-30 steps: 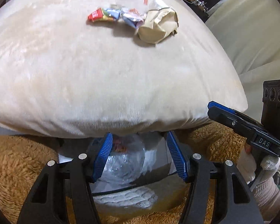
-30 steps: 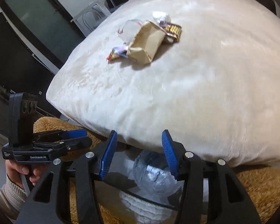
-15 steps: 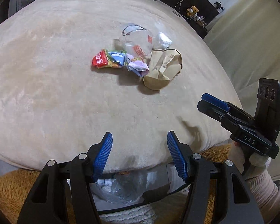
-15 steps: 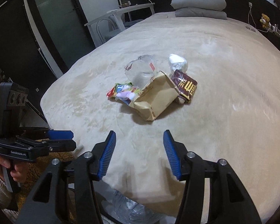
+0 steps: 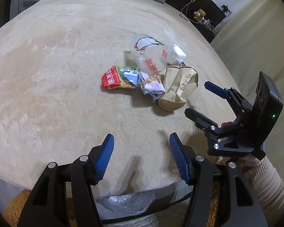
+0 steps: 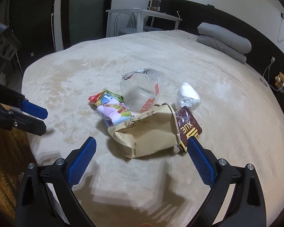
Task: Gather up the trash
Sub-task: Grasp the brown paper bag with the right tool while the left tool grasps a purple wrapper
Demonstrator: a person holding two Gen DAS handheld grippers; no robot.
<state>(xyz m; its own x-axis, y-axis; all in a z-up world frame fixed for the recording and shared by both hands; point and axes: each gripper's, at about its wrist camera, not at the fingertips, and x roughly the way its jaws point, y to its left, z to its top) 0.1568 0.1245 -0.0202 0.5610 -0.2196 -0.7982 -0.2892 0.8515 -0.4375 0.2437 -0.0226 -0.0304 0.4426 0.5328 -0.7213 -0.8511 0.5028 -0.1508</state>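
Observation:
A heap of trash lies on the beige bed [image 5: 57, 87]: a crumpled brown paper bag [image 5: 178, 87] [image 6: 151, 132], a red and green snack wrapper [image 5: 119, 77] [image 6: 104, 98], a pastel wrapper [image 5: 153, 87] [image 6: 115, 113], a clear plastic bag [image 5: 153, 56] [image 6: 142, 90], a white wad [image 6: 188, 96] and a dark brown packet [image 6: 189, 128]. My left gripper [image 5: 142, 151] is open and empty, short of the heap. My right gripper [image 6: 142, 151] is open wide, its fingertips either side of the paper bag's near end; it also shows in the left wrist view [image 5: 202, 98].
A bin with a clear liner [image 5: 126, 202] stands below the bed's near edge on a brown furry rug [image 5: 11, 208]. Folded grey bedding [image 6: 225, 39] lies at the far end. A white table [image 6: 142, 17] stands beyond the bed.
Both grippers have risen from bin level and moved forward over the bed toward the heap. The right gripper's jaws have opened wider near the paper bag.

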